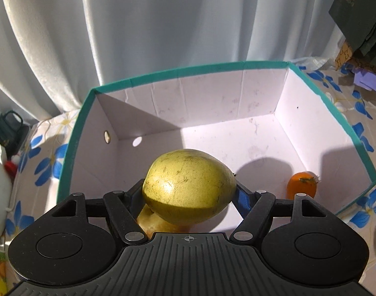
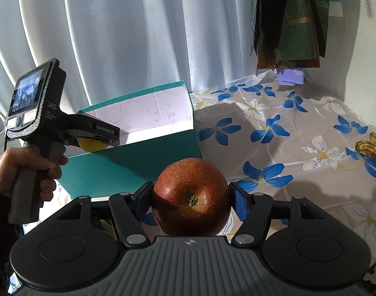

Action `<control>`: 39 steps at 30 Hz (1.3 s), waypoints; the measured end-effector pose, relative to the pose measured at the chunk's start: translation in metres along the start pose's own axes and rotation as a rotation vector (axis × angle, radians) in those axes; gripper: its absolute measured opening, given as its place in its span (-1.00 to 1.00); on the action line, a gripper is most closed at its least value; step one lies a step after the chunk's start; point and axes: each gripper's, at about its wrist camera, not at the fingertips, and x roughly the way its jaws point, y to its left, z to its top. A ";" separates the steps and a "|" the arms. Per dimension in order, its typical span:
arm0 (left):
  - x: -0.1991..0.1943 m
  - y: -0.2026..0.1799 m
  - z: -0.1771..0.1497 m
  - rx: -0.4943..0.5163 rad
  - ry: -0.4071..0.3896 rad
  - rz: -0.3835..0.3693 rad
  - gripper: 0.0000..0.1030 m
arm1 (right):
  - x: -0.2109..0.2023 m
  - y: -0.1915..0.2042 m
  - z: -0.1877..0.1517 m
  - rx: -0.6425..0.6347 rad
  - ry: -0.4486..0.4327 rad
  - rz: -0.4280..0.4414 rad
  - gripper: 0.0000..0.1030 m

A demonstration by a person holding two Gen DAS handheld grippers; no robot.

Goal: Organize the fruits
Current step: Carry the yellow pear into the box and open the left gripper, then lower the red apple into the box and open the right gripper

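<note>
Holding a mango [image 1: 189, 188] clamped in the left gripper [image 1: 189, 192] over the box [image 1: 72, 148] for dropping beside the orange [image 1: 301, 185], with an apple [image 2: 191, 197] clamped in the right gripper [image 2: 191, 199], waiting outside the box's near wall.

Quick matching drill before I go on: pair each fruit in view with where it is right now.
Things:
1. yellow-green mango
2. red apple
3. small orange fruit
4. bananas

Places:
A. on the floor of the teal box
B. on the flowered tablecloth, at the right edge
C. held in the left tool
D. held in the right tool

Pairs: 1-C, 2-D, 3-A, 4-B
</note>
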 end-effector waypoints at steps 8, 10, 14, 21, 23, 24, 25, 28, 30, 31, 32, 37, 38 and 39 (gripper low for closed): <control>0.019 -0.017 0.001 0.066 0.011 0.043 0.48 | 0.000 0.000 0.001 0.023 -0.007 -0.010 0.28; 0.022 -0.020 0.000 0.079 0.008 0.050 0.48 | -0.001 0.001 0.002 0.027 -0.011 -0.014 0.28; 0.024 -0.021 0.000 0.079 0.004 0.040 0.49 | -0.004 0.003 0.001 0.032 -0.020 -0.026 0.28; 0.007 -0.007 0.002 0.013 -0.014 -0.052 0.91 | -0.008 0.004 0.004 0.031 -0.031 -0.044 0.28; -0.007 0.000 0.001 0.004 -0.035 -0.091 0.92 | -0.008 0.005 0.005 0.030 -0.037 -0.044 0.28; -0.014 0.005 0.000 -0.013 -0.038 -0.102 0.97 | -0.008 0.006 0.006 0.029 -0.041 -0.044 0.28; -0.022 0.012 -0.001 -0.038 -0.044 -0.109 0.98 | -0.008 0.006 0.007 0.028 -0.043 -0.043 0.28; -0.045 0.034 -0.012 -0.129 -0.050 -0.114 1.00 | -0.008 0.009 0.009 0.022 -0.050 -0.038 0.28; -0.057 0.046 -0.019 -0.186 -0.050 -0.106 1.00 | -0.006 0.010 0.012 0.016 -0.052 -0.032 0.28; -0.061 0.049 -0.022 -0.198 -0.056 -0.097 1.00 | -0.005 0.010 0.013 0.014 -0.051 -0.029 0.28; -0.065 0.053 -0.024 -0.204 -0.059 -0.084 1.00 | -0.004 0.011 0.015 0.013 -0.051 -0.024 0.28; -0.071 0.053 -0.035 -0.139 -0.053 0.004 1.00 | 0.005 0.018 0.026 -0.011 -0.053 0.006 0.28; -0.072 0.051 -0.037 -0.130 -0.047 0.025 1.00 | 0.007 0.020 0.028 -0.018 -0.055 0.013 0.28; -0.073 0.050 -0.039 -0.118 -0.045 0.030 1.00 | 0.009 0.022 0.031 -0.025 -0.056 0.020 0.28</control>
